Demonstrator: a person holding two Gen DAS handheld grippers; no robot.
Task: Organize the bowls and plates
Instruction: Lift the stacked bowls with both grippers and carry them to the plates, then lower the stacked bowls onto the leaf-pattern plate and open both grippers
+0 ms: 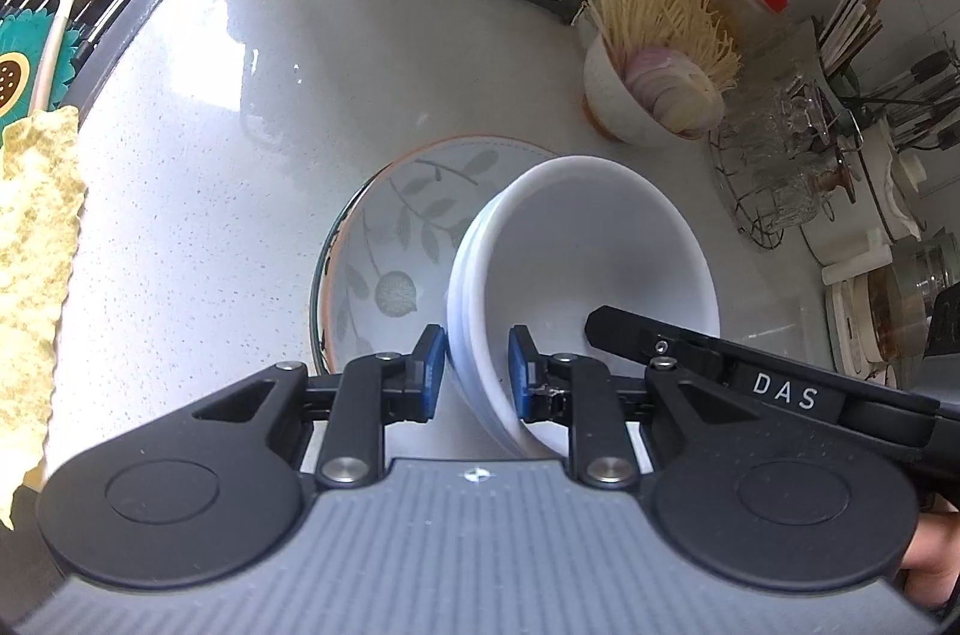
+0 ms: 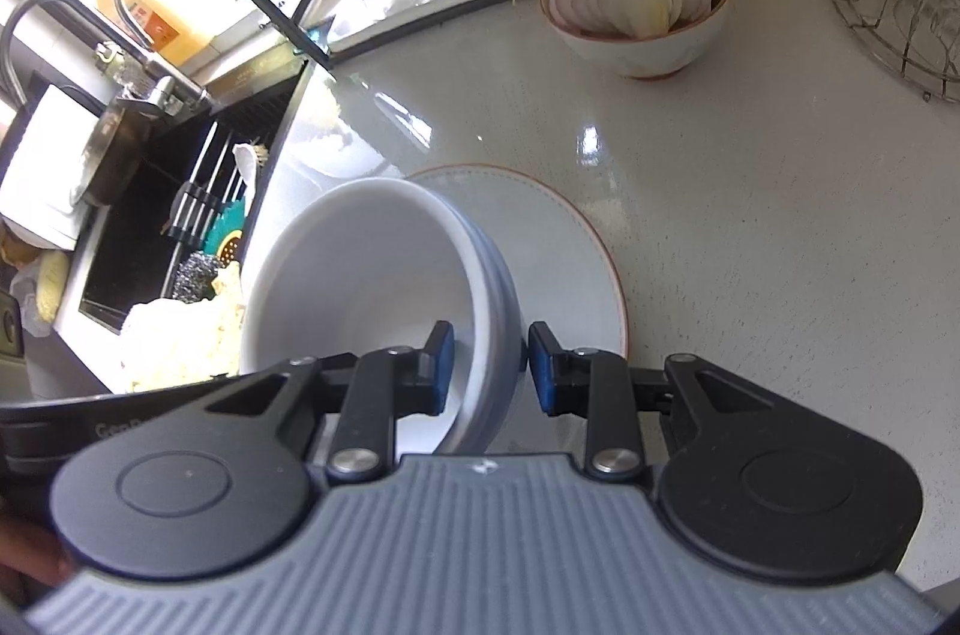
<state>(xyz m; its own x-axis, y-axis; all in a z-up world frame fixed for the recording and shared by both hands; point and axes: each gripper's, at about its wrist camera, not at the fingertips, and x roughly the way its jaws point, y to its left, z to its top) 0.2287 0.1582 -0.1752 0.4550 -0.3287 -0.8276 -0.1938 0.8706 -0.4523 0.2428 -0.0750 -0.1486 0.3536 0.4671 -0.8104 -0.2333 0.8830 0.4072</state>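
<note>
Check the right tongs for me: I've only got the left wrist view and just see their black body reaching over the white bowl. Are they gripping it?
Observer: Yes. The right tongs pinch the white ridged-wall ceramic bowl at its rim, one blue pad inside and one outside.
Operator: The bowl hides the plate's far half from me. Anything on it?
Observer: No. That part of the round orange-rimmed plate shows bare.

A pale speckled countertop (image 1: 198, 167) gleamed under bright daylight. A black sink (image 2: 138, 215) with a metal faucet (image 2: 78, 29) adjoined it.
</note>
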